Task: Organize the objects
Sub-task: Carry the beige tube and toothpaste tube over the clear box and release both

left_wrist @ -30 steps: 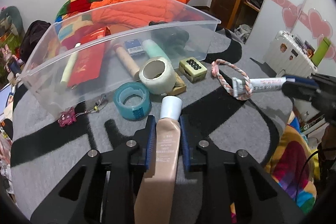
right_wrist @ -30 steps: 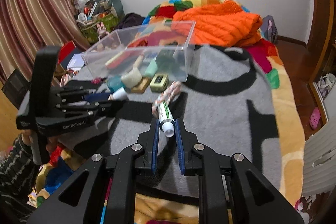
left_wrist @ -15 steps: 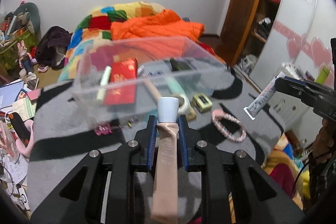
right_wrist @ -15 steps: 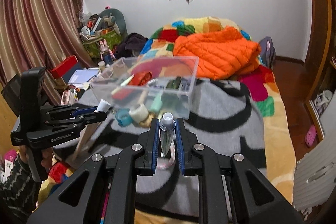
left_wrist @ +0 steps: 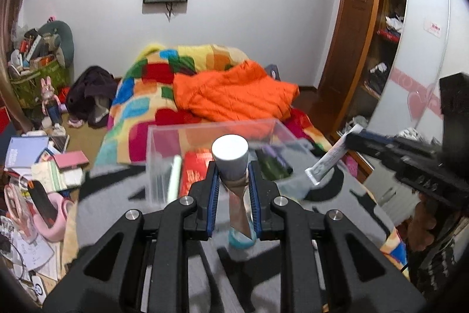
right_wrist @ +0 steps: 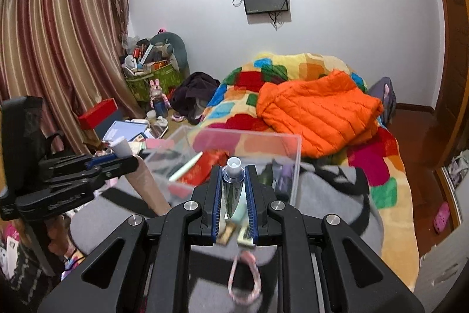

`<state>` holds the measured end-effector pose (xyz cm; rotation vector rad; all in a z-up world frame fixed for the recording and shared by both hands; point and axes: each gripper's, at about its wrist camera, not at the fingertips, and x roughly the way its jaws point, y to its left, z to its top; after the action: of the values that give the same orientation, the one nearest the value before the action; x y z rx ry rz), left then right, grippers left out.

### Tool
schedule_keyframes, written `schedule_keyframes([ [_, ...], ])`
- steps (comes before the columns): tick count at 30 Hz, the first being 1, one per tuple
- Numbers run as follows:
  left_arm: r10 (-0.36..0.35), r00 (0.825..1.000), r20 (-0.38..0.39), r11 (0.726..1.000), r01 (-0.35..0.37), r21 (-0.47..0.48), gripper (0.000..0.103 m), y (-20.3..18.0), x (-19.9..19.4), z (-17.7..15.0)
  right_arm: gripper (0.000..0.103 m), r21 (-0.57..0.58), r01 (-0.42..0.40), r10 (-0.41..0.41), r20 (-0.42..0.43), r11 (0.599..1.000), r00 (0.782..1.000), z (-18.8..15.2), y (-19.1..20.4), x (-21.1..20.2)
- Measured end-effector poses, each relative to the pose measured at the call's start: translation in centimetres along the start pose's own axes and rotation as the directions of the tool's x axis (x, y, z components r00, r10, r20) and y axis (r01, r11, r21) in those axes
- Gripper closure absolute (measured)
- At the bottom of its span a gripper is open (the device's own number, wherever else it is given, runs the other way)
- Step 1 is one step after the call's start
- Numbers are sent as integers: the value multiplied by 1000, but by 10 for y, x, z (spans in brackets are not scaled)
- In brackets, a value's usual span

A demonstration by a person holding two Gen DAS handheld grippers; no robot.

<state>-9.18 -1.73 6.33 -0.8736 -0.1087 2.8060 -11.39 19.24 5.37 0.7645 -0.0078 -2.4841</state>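
My left gripper [left_wrist: 233, 181] is shut on a beige cosmetic tube with a white cap [left_wrist: 230, 156], held raised in front of the clear plastic bin [left_wrist: 164, 137]. My right gripper [right_wrist: 233, 181] is shut on a white toothpaste tube [right_wrist: 233, 181], cap up, also raised before the bin [right_wrist: 296, 154]. Each gripper shows in the other's view: the right one [left_wrist: 351, 138] with the toothpaste tube [left_wrist: 328, 160], the left one [right_wrist: 123, 163] with the beige tube [right_wrist: 146, 184]. The bin holds a red packet [left_wrist: 195, 170], a pale stick [left_wrist: 174, 178] and dark items.
On the grey blanket [right_wrist: 337, 201] below lie a pink rope loop [right_wrist: 244, 277], a blue tape roll [left_wrist: 239, 241] and small boxes [right_wrist: 244, 236]. An orange jacket [right_wrist: 316, 110] lies on the patchwork bed behind. Floor clutter is at the left [left_wrist: 38, 160].
Both grippers have lifted and tilted up with their tubes, so the bin and the blanket items sit lower in both views.
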Motion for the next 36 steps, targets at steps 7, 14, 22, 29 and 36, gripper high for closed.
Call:
schedule_keyframes([
  [7, 4, 996, 86, 1000, -6, 13, 84, 2, -6, 39, 89, 10, -2, 2, -6, 1000, 1000, 19, 4, 33],
  [14, 25, 996, 91, 1000, -25, 3, 84, 3, 26, 52, 89, -52, 57, -59, -45, 997, 997, 16, 13, 60],
  [22, -72, 996, -48, 988, 65, -139, 84, 31, 89, 28, 89, -138, 165, -176, -69, 977, 982, 10, 11, 75],
  [29, 22, 988, -155, 988, -45, -149, 81, 47, 106, 9, 89, -203, 159, -189, -139, 966, 972, 1, 26, 109],
  [36, 64, 983, -174, 991, -83, -106, 58, 51, 99, -11, 89, -157, 49, -83, -215, 986, 973, -4, 33, 131],
])
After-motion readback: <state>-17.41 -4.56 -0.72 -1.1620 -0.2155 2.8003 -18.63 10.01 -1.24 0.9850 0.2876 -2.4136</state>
